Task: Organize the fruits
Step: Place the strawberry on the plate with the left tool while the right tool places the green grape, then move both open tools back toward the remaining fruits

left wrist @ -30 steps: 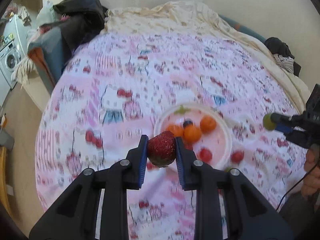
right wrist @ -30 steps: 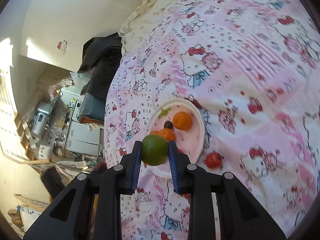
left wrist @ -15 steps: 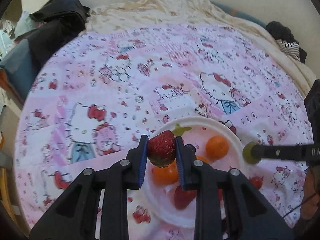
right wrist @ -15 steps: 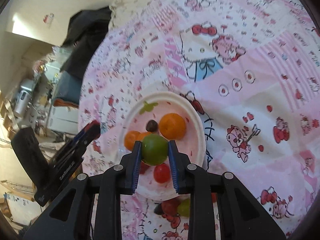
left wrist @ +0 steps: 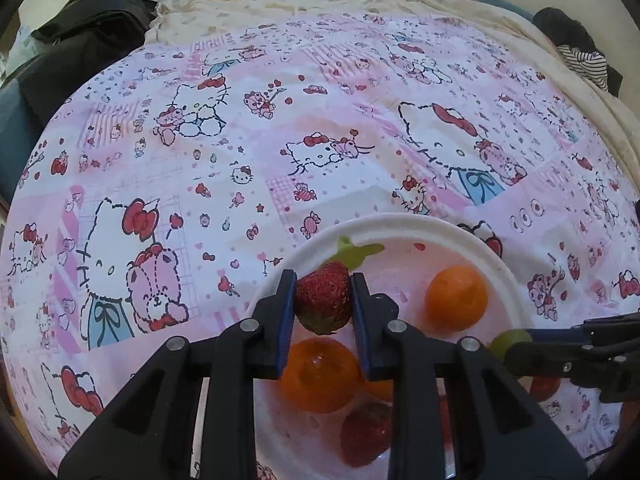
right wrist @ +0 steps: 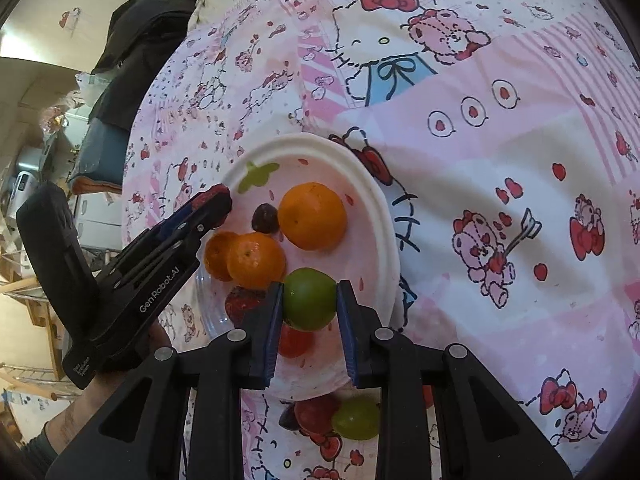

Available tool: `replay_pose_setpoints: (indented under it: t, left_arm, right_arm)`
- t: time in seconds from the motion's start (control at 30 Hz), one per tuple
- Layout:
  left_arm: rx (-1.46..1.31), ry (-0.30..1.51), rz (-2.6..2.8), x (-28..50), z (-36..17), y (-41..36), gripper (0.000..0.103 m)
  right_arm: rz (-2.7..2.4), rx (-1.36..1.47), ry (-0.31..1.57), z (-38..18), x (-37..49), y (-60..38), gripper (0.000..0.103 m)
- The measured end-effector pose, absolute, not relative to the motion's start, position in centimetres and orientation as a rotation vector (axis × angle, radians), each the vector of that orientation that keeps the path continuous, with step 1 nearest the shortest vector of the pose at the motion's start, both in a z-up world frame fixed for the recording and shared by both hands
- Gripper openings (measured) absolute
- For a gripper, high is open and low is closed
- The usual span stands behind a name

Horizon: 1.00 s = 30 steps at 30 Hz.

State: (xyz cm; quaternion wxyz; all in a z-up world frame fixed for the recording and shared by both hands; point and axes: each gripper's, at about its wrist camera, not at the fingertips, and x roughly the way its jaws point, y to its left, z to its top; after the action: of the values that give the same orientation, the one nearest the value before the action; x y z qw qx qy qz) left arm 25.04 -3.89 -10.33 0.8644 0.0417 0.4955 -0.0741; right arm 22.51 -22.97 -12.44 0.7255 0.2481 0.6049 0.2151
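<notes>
Left gripper [left wrist: 323,304] clamps strawberry [left wrist: 323,300], right gripper [right wrist: 310,300] green fruit [right wrist: 310,298], above plate [right wrist: 380,216] holding oranges [right wrist: 312,216].

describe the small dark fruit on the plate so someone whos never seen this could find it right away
Start at the white plate on the pink cartoon bedspread. On it, between the green leaf print near the rim and the biggest orange, lies a dark grape, touching that orange's side. It is the only near-black fruit there and far smaller than the oranges beside it.
</notes>
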Motion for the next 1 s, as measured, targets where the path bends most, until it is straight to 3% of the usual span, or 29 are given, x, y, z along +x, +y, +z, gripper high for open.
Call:
replay_pose_setpoints:
  t: [0.2, 0.27, 0.3, 0.33, 0.37, 0.4, 0.43, 0.47, 1.0]
  left_arm:
    - [0.046, 1.09, -0.154, 25.1, -11.0, -3.5, 0.025]
    - [0.05, 1.096, -0.159, 24.9, -10.9, -3.7, 0.046]
    - [0.048, 1.089, -0.166, 24.7, -10.7, -3.8, 0.063]
    - [0.05, 1.084, -0.167, 24.5, -10.5, -3.8, 0.074]
    - [0.055, 1.074, -0.17, 24.2, -10.2, -4.0, 0.076]
    - [0.063, 1.068, -0.175, 23.9, -10.0, -4.2, 0.077]
    - [0.074, 1.072, -0.177, 23.8, -9.9, -4.3, 0.077]
    - [0.083, 1.075, -0.177, 23.8, -9.7, -4.4, 0.077]
    - [0.06, 1.017, -0.11, 20.9, -5.0, -1.7, 0.077]
  right_arm:
    - [0.457, 0.543, 1.344, -12.7, 22.6, -23.0, 0.031]
    - [0.458, 0.561, 1.35, -12.8, 22.6, -23.2, 0.031]
    - [0.465, 0.573, 1.351, -12.8, 22.6, -23.2, 0.031]
    - [0.473, 0.581, 1.352, -12.7, 22.6, -23.3, 0.032]
    - [0.478, 0.582, 1.355, -12.6, 22.6, -23.1, 0.035]
    - [0.488, 0.583, 1.362, -12.5, 22.6, -23.0, 0.049]
    - [0.498, 0.582, 1.361, -12.4, 22.6, -23.0, 0.072]
    - [0.493, 0.581, 1.351, -12.1, 22.4, -23.0, 0.076]
    - [0.509, 0.516, 1.203, -7.1, 19.6, -23.8, 0.079]
